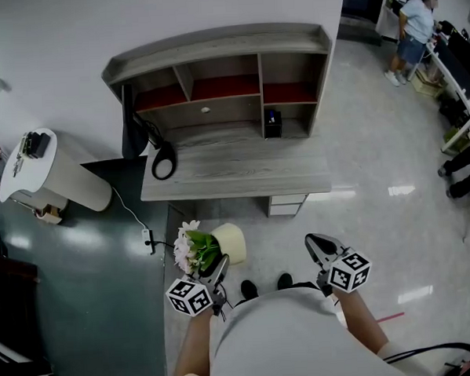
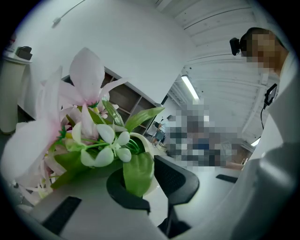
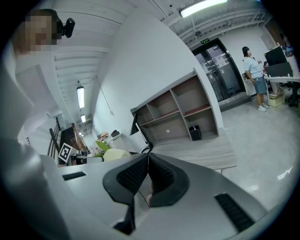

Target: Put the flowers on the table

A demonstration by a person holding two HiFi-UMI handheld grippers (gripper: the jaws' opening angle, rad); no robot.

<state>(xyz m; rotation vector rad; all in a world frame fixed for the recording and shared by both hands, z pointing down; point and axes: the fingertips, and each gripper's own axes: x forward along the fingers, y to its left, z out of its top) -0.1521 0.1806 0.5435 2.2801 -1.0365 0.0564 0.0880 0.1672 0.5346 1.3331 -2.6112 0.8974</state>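
The pot (image 1: 232,242) is largely screened by leaves (image 2: 138,171) in the left gripper view, and its base is hidden there. No writing is legible; the marker cubes (image 1: 189,296) carry only square patterns. The left hand-held gripper (image 2: 149,174) pinches the pot's rim. The flowers (image 1: 191,248) are held tilted above the floor (image 1: 376,176), short of the table (image 1: 242,175). The right hand-held gripper (image 3: 148,180) is pressed together with nothing between its jaws.
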